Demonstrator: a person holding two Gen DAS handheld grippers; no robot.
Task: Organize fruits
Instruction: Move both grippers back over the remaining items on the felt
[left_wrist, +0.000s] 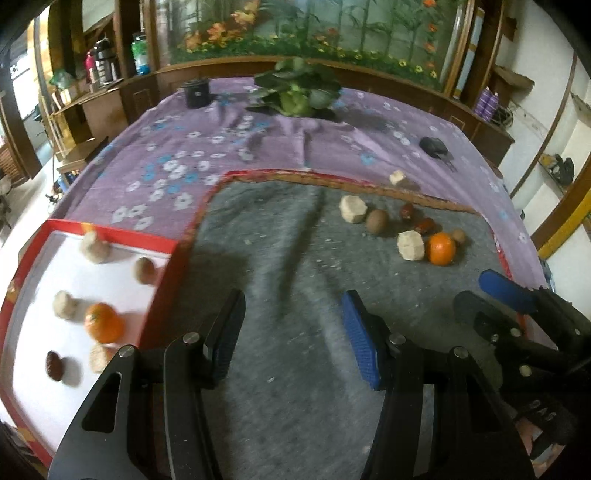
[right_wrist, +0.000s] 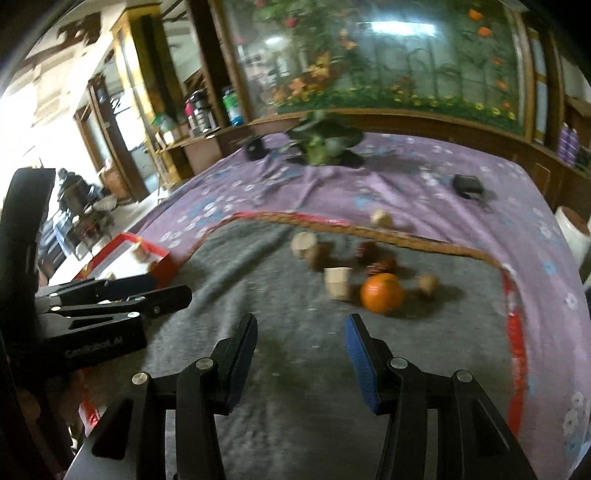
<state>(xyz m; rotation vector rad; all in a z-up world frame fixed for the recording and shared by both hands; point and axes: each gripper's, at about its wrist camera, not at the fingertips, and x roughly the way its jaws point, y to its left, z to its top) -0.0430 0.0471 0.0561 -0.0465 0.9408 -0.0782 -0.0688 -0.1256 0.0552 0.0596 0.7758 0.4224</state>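
Note:
A red-rimmed white tray lies at the left and holds an orange, a brown kiwi, a dark red date and pale peeled chunks. On the grey mat at the right lie a second orange, a kiwi, dates and pale chunks. My left gripper is open and empty over the mat. My right gripper is open and empty, just short of the orange; it also shows in the left wrist view.
A purple floral cloth covers the table. On it sit a leafy green vegetable, a black jar, a black key fob and a stray pale chunk. Wooden shelving runs behind.

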